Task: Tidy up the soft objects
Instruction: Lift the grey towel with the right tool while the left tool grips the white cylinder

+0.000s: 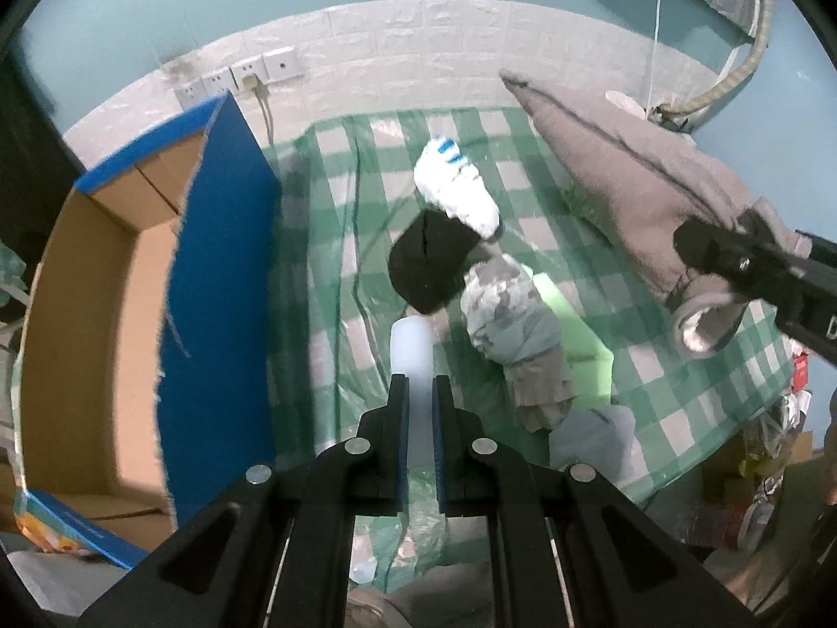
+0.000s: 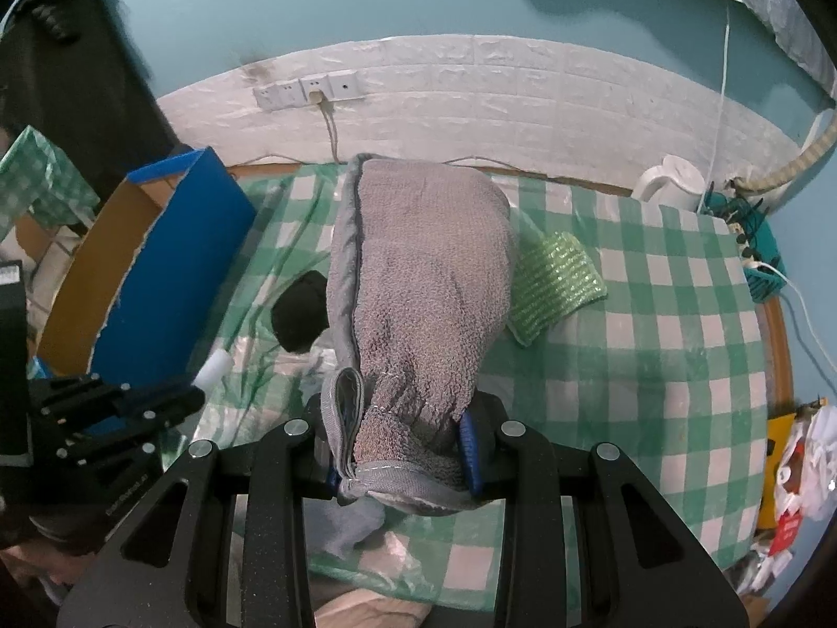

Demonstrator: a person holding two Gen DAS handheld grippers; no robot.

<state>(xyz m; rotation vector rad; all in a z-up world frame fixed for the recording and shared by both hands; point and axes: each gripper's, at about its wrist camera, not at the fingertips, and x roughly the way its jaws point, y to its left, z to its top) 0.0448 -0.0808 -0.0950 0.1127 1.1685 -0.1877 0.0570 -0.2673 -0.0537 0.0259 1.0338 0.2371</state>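
We list: left tool, pinching a white tube that points toward 12 o'clock over the table. Right tool, clamped on a grey towel held above the checked cloth. On the table: black sock, white sock at its 1 o'clock, camouflage cloth, green sponge. Box at 9 o'clock.

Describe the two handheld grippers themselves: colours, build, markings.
Both the left gripper and the right gripper are matte black linkage frames with round silver pivot pins and teardrop cut-outs. Their fingers carry blue pads. The left gripper's body shows faint white lettering, unreadable. No cables or sleeves visible.
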